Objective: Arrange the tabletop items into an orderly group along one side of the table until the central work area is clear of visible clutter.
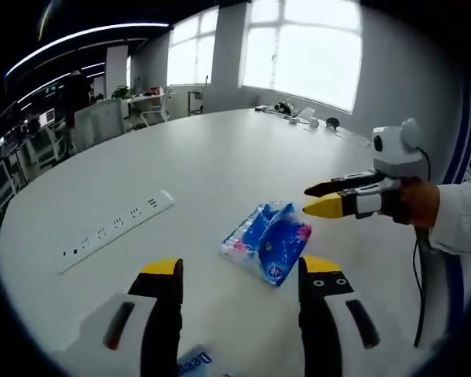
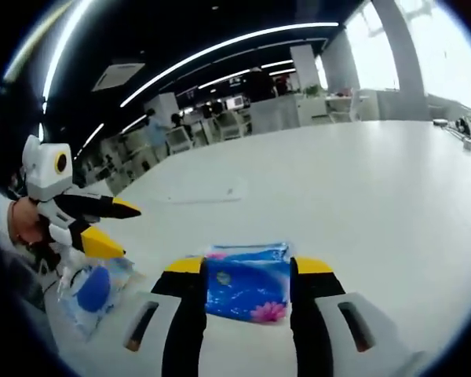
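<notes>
In the left gripper view, a long white power strip (image 1: 116, 230) lies flat on the white round table (image 1: 220, 157) at the left of the frame, running diagonally up to the right. At the bottom, the left gripper (image 1: 239, 271) rises with its black, yellow-tipped jaws spread wide and nothing between them; a scrap of a white packet with blue print (image 1: 195, 363) shows at the bottom edge between the jaw bases. Just above and between the jaw tips, at centre frame, lies the blue crinkled plastic packet with pink and white print (image 1: 268, 241), flat on the table. To its right, the right gripper (image 1: 318, 199) comes in from the right edge, held by a hand (image 1: 414, 203) in a white sleeve; its jaws are slightly parted and empty, the tips just beside the packet's upper right corner.

In the right gripper view, the left gripper (image 2: 125, 232) shows at the left edge, jaws apart and empty, above a clear plastic bag with a blue round shape inside (image 2: 94, 290) at lower left. At bottom centre, the right gripper (image 2: 247, 267) has its jaws open wide, with the blue packet (image 2: 247, 284) lying on the table (image 2: 361, 196) between them; whether the jaws touch it I cannot tell.
</notes>
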`<state>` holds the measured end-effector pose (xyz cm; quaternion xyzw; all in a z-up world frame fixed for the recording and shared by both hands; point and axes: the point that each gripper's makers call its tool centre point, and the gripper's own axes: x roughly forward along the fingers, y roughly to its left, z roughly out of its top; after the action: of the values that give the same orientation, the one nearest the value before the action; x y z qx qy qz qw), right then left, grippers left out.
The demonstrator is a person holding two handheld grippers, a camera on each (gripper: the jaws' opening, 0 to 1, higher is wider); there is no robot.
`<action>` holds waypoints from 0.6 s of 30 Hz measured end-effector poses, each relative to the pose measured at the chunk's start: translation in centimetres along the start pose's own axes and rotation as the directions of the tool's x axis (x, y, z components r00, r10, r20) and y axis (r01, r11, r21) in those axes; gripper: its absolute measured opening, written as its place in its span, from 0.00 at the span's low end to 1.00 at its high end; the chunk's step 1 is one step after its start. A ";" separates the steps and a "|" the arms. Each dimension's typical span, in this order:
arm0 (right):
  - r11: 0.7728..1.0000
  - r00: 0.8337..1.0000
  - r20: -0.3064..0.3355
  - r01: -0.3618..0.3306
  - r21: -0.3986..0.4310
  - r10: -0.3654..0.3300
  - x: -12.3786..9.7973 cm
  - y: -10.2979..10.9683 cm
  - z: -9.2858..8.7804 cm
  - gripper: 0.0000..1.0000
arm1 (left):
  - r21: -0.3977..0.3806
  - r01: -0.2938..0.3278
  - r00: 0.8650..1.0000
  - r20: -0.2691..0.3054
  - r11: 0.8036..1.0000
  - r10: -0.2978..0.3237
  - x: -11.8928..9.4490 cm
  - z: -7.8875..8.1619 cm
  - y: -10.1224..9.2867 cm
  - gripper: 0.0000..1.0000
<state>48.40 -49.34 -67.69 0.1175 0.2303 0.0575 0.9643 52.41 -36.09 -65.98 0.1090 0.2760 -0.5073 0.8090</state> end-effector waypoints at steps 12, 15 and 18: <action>0.999 0.999 0.008 -0.042 -0.027 0.042 -0.2 2.5 1.7 0.48 | 0.014 -0.046 0.998 0.042 0.999 0.045 -3.5 1.5 1.5 0.63; 0.998 0.998 0.009 -0.056 -0.035 0.056 -0.2 3.4 2.1 0.48 | 0.011 -0.056 0.997 0.052 0.998 0.056 -4.4 1.7 1.9 0.64; 0.996 0.997 0.010 -0.070 -0.049 0.071 -0.2 4.1 2.5 0.48 | 0.010 -0.074 0.995 0.064 0.997 0.073 -5.7 2.0 2.5 0.64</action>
<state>49.16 -45.87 -64.39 0.1026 0.2187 0.0964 0.9656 53.37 -31.52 -61.43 0.1080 0.2428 -0.4823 0.8347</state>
